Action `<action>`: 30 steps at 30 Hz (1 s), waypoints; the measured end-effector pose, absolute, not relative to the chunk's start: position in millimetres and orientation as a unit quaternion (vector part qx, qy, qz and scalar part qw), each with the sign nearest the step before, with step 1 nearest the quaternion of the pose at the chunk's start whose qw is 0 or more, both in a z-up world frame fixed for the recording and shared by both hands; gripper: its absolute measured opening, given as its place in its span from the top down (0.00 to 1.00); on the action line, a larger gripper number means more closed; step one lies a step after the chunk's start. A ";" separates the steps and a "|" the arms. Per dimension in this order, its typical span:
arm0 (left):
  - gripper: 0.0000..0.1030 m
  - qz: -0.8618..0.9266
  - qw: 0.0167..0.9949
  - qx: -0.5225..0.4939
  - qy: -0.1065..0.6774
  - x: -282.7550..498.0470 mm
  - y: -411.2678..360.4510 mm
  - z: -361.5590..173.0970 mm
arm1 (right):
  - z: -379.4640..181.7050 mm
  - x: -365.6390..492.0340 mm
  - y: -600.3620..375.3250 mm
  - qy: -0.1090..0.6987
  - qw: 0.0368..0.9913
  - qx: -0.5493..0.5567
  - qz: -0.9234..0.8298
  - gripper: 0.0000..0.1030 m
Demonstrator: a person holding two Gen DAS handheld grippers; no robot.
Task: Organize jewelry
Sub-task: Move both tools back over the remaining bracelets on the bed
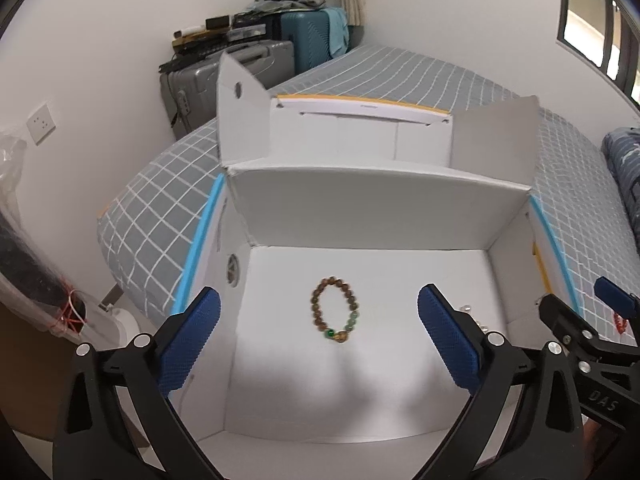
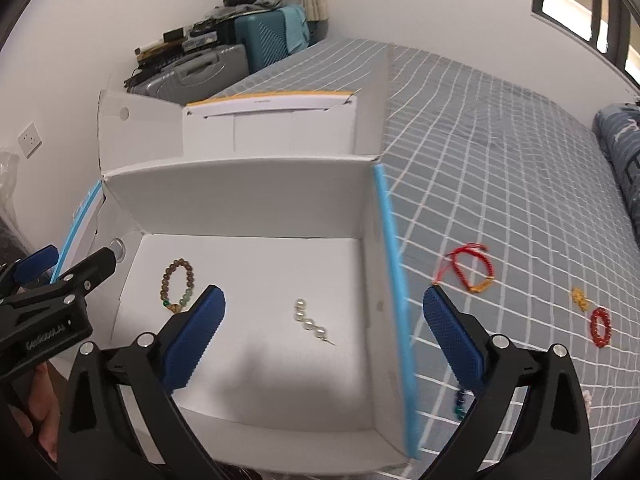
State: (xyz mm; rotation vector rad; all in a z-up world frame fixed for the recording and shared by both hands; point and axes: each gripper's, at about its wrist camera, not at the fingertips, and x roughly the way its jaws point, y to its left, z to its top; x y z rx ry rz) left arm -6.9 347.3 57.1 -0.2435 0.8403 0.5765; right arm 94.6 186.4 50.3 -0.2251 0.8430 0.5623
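**Two bracelets in the box, more waiting on the bed**

Both claws hang released over an open white cardboard box (image 1: pixel 360 380) set on a bed with a grey checked cover (image 2: pixel 500 168). The left gripper (image 1: pixel 318 332) has its blue pads spread wide with nothing between them; directly below, on the box floor, lies a brown bead bracelet (image 1: pixel 335 309) with a few green beads, clear of both pads. The right gripper (image 2: pixel 324 334) is equally wide and empty, one finger over the box floor and the other out past the box's blue-edged right wall. A short string of pearl beads (image 2: pixel 309 321) lies on the box floor to the right of the brown bracelet, well apart from it. Outside the box, on the cover, sit a red cord bracelet (image 2: pixel 468 268) with a gold piece, a small gold item (image 2: pixel 580 299), and a red bead bracelet (image 2: pixel 601 327). A dark blue and green bead piece (image 2: pixel 459 400) is partly hidden behind the right finger. Suitcases (image 1: pixel 248 68) stand stacked against the far wall.
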 end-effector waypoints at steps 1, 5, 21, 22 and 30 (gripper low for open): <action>0.05 0.273 0.868 -0.114 0.400 -5.7 343.4 58.1 | 52.0 94.6 181.2 0.400 0.870 -0.107 0.266 0.07; 0.06 0.256 0.877 -0.107 0.392 0.8 320.4 66.7 | 60.8 96.7 146.6 0.390 0.882 -0.097 0.246 0.07; 0.06 0.128 0.910 -0.063 0.389 55.2 173.0 88.7 | 58.7 113.2 -20.3 0.394 0.907 -0.057 0.135 0.07; 0.06 0.122 0.910 -0.061 0.391 59.1 165.5 87.4 | 56.9 114.8 -31.0 0.396 0.908 -0.053 0.127 0.07; 0.06 0.079 0.904 -0.035 0.418 89.5 100.3 67.5 | 39.5 120.7 -107.3 0.413 0.907 -0.030 0.076 0.07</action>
